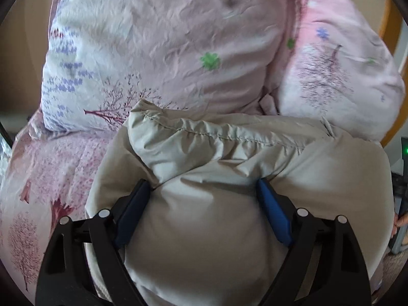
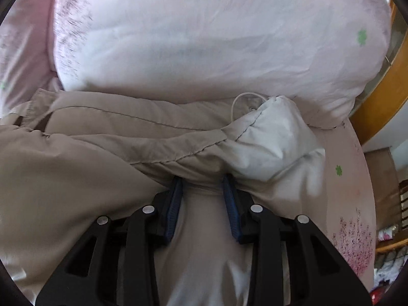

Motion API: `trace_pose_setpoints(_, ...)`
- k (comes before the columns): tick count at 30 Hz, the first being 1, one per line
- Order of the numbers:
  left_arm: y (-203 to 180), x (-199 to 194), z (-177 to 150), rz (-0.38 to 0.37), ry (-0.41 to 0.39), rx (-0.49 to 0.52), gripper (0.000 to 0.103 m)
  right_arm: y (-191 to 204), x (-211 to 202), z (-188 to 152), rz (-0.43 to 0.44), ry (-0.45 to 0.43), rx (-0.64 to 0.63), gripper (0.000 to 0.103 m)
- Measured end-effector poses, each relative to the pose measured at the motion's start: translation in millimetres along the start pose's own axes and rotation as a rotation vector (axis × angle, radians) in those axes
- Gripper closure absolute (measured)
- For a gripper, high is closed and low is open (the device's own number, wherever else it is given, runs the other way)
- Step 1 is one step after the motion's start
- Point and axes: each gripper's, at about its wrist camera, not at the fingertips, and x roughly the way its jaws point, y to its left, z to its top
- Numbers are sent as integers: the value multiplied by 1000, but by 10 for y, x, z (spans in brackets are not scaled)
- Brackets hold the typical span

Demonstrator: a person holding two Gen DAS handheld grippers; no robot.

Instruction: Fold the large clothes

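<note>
Left tool (image 1: 204, 186) is spread wide, its blue pads (image 1: 274, 211) straddling a fat bulge of the beige padded jacket (image 1: 216, 229) — the fabric touches both pads, but I'd call that resting against them rather than a real pinch. Right tool (image 2: 202, 182) is much narrower and looks pressed onto a bunched ridge of the same jacket, just beside where the white lining (image 2: 275, 148) pokes out. The jacket lies on the bed, on a pink tree-print sheet (image 1: 46, 178), butted up against the floral pillows (image 1: 158, 40).

To do this step well, I'd say: get both tools biting the same layer along one edge, not just the puffy top shell. The stitched seam (image 1: 204, 134) ahead of the left tool is a good line to fold along, so lift evenly on both sides and keep the fold parallel to it. Padded stuff springs back, so press the fold down flat before letting go. Also mind the thin white cord (image 2: 242, 102) near the lining — it could snag.

Hard to tell:
- how many layers the right tool actually has, since its tips are buried in fabric
- which part of the jacket this is; sleeves and hem are cut off
- both views are blurry, so fine detail is mush
- the dark thing with a green light (image 1: 404, 153) at the left view's edge — no idea what it is
</note>
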Motion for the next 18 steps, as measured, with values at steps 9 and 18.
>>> trace_pose_setpoints(9,157,-334,-107,-60,-3,-62,27,-264,-423,-209,133,-65,96,69)
trace_pose_setpoints(18,133,-884,-719,-38,-59,18,21,-616,-900,-952,148,-179,125,69)
